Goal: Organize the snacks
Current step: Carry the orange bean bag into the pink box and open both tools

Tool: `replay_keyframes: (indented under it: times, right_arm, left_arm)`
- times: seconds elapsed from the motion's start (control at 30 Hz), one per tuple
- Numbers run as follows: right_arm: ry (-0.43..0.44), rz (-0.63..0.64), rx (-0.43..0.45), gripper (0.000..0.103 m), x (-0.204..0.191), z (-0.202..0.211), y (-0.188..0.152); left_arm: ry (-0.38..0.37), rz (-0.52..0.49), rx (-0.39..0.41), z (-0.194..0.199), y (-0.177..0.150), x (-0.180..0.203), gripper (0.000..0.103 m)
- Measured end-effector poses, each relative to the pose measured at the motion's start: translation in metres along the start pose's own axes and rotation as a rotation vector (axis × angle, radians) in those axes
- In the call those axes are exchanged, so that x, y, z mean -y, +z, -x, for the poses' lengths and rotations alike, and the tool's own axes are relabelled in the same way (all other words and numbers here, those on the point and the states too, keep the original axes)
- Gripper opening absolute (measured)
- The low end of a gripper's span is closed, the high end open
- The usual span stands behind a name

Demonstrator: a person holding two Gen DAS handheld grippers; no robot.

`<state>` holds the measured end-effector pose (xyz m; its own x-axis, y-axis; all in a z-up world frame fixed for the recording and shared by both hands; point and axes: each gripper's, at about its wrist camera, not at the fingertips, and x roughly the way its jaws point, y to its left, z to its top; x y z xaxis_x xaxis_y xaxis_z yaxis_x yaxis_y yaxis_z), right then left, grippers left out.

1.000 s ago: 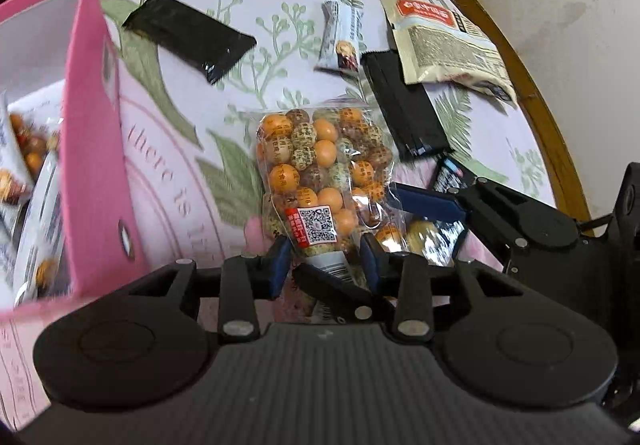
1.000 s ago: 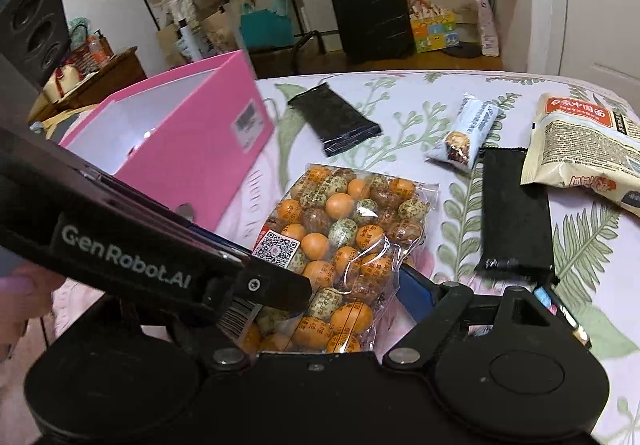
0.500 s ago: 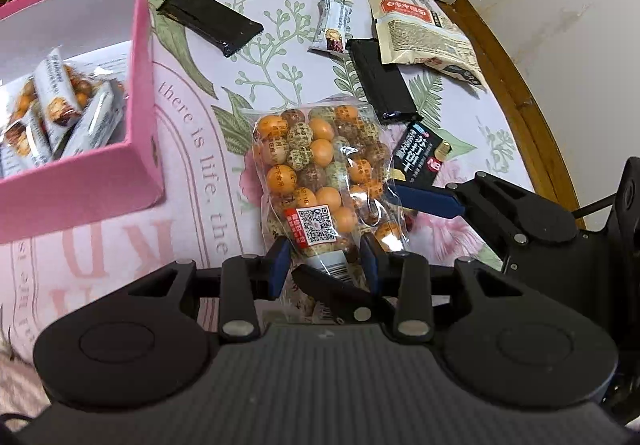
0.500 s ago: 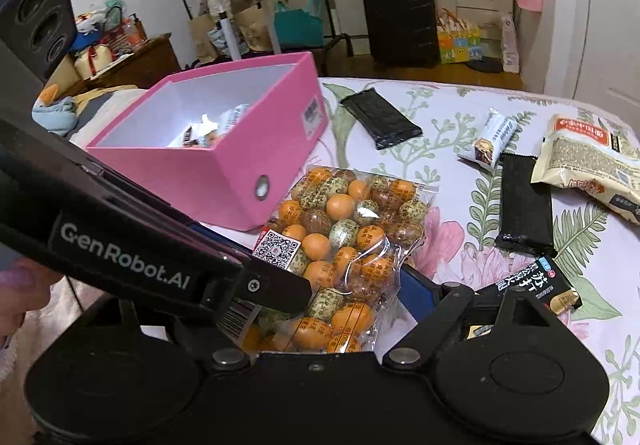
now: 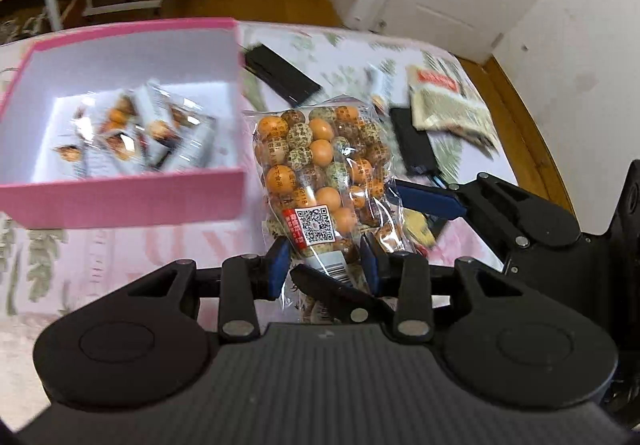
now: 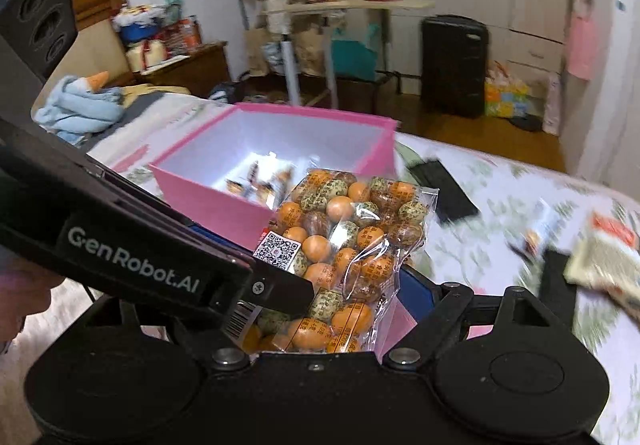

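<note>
Grippers both on one clear bag of round orange and speckled snacks (image 5: 320, 165), held up off the bedspread (image 5: 120, 257); left gripper (image 5: 323, 265) has its blue pads pressed together on the bag's narrow bottom end, below the QR label; right gripper (image 6: 356, 285) has its jaws set wide across the bag's body, one blue pad against the right side, the other side hidden behind the left gripper's arm, so a full clamp cannot be confirmed. Bag sits just right of the pink box (image 5: 120, 201), its top level with the box's near right corner; box is open, white inside, holding several small wrapped bars (image 5: 132, 133). Beyond the bag, toward the far right edge of the bedspread: two black packets (image 5: 280, 73), one beige packet with red label (image 5: 448, 101); all blurred.
</note>
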<state>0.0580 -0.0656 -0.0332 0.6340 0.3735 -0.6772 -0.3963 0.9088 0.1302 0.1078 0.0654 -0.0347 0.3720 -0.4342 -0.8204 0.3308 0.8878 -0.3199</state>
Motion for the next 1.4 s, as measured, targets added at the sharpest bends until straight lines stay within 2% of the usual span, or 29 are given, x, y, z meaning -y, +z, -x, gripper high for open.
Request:
replay_keyframes:
  times: [0.13,0.23,0.37,0.47,0.6,0.7,0.87,0.93,1.03,1.1,1.17,1.27,1.4]
  right_arm:
    - [0.069,0.101,0.000,0.089,-0.013,-0.025,0.036]
    - [0.158,0.162,0.007,0.089,-0.017,-0.053,0.064]
    - [0.229,0.284,-0.004,0.089,-0.026,-0.099,0.093]
    - [0.244,0.367,-0.026,0.088,-0.037,-0.136,0.109]
    - [0.271,0.406,-0.023,0.088,-0.043,-0.168,0.119]
    - [0.304,0.410,-0.046,0.088,-0.043,-0.181,0.124]
    - [0.335,0.489,-0.109,0.088,-0.053,-0.194,0.118]
    - [0.307,0.547,-0.116,0.090,-0.060,-0.196,0.115]
    - [0.278,0.561,-0.141,0.090,-0.060,-0.190,0.111]
    - [0.276,0.493,-0.153,0.090,-0.053,-0.177,0.111]
    - [0.236,0.442,-0.127,0.090,-0.045,-0.156,0.106]
    - [0.190,0.387,-0.078,0.090,-0.031,-0.117,0.091]
    - [0.153,0.257,-0.056,0.090,-0.005,-0.069,0.074]
  left_arm:
    - [0.048,0.059,0.037,0.015,0.022,-0.032,0.035]
    - [0.101,0.099,0.055,0.019,0.042,-0.061,0.035]
    - [0.138,0.192,0.078,0.011,0.062,-0.108,0.035]
    - [0.169,0.262,0.094,-0.004,0.073,-0.140,0.035]
    - [0.157,0.369,0.105,-0.025,0.078,-0.175,0.035]
    - [0.162,0.405,0.107,-0.031,0.078,-0.189,0.035]
    - [0.180,0.463,0.074,-0.041,0.069,-0.196,0.044]
    - [0.190,0.453,0.084,-0.043,0.065,-0.196,0.050]
    - [0.266,0.411,0.141,-0.034,0.060,-0.188,0.051]
    - [0.256,0.375,0.168,-0.025,0.059,-0.183,0.051]
    - [0.241,0.356,0.174,-0.016,0.056,-0.178,0.049]
    - [0.252,0.307,0.173,-0.006,0.051,-0.169,0.049]
    - [0.236,0.220,0.156,0.007,0.042,-0.142,0.048]
